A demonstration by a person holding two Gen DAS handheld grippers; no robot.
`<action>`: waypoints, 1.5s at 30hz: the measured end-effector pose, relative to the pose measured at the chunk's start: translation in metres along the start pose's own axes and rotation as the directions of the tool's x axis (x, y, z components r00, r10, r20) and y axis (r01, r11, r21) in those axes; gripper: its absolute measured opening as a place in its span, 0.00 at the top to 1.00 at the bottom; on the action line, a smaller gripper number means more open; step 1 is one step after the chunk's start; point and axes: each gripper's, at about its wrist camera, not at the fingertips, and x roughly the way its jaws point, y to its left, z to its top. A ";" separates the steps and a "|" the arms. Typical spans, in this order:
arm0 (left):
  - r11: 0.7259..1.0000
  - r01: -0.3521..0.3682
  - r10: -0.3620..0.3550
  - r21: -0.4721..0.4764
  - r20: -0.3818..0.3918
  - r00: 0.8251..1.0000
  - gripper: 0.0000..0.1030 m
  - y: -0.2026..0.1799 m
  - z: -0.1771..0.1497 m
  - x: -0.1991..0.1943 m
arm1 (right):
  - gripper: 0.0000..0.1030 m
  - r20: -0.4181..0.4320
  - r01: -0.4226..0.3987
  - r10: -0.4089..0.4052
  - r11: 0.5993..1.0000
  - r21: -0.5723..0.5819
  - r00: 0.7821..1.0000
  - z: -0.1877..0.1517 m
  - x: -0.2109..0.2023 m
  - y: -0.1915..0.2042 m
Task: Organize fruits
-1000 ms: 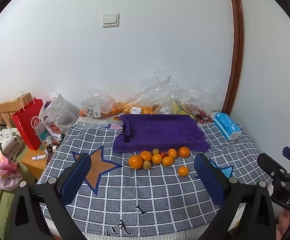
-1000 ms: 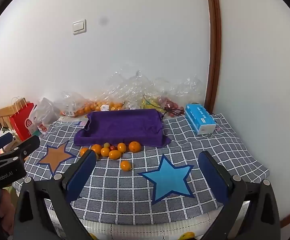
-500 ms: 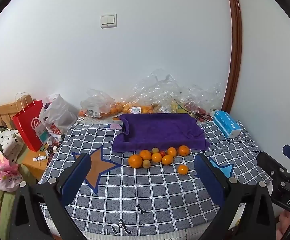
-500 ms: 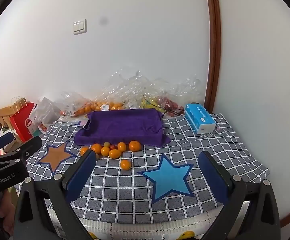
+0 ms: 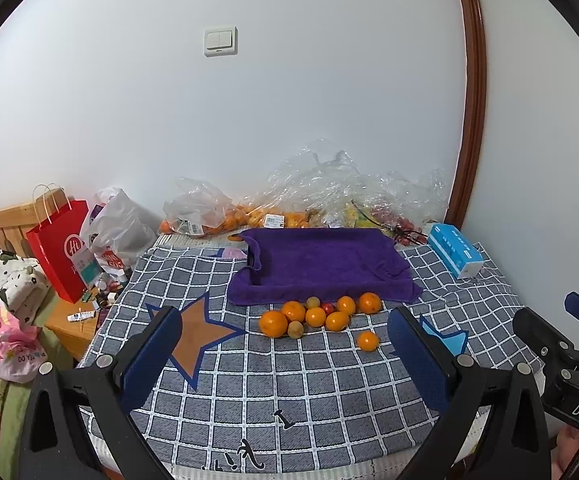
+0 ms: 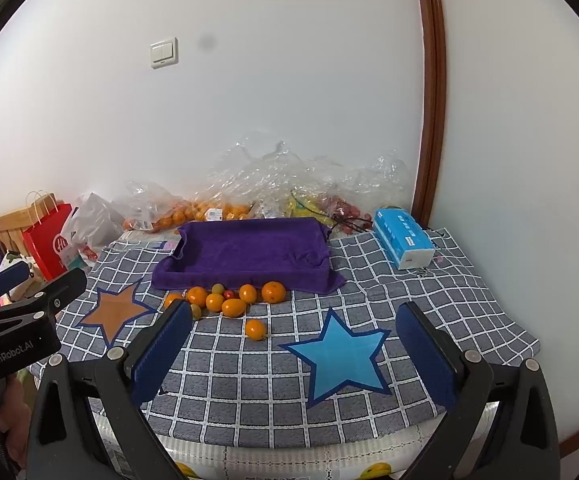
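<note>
Fruit sorting not yet begun — purple towel-lined tray (image 5: 321, 258) empty.
Loose oranges (image 5: 317, 316) lie before it; left gripper (image 5: 285, 354) and right gripper (image 6: 295, 354) both gape wide, holding nothing.

The fruits (image 5: 317, 316) sit in a loose bunch on the checked cloth, right up against the front edge of the purple towel-lined tray (image 5: 321, 264), which has nothing in it. Mostly oranges, plus a couple of small greenish-brown ones and a little red one tucked in the middle. One small orange (image 5: 368, 341) lies on its own, a bit nearer than the bunch.
</note>
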 end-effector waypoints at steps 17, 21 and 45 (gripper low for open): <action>1.000 -0.002 0.002 0.003 0.003 1.000 0.00 -0.005 -0.004 0.001 | 0.02 -0.001 -0.003 0.003 1.000 0.002 1.000 0.000 -0.001 -0.001; 1.000 -0.003 0.003 0.004 0.002 1.000 0.00 -0.006 -0.004 0.001 | 0.02 -0.001 -0.002 0.002 1.000 0.001 1.000 0.000 -0.001 -0.002; 1.000 -0.008 0.008 0.003 0.000 1.000 0.00 -0.006 -0.008 0.001 | 0.02 0.001 -0.004 0.004 1.000 0.001 1.000 -0.002 -0.001 0.000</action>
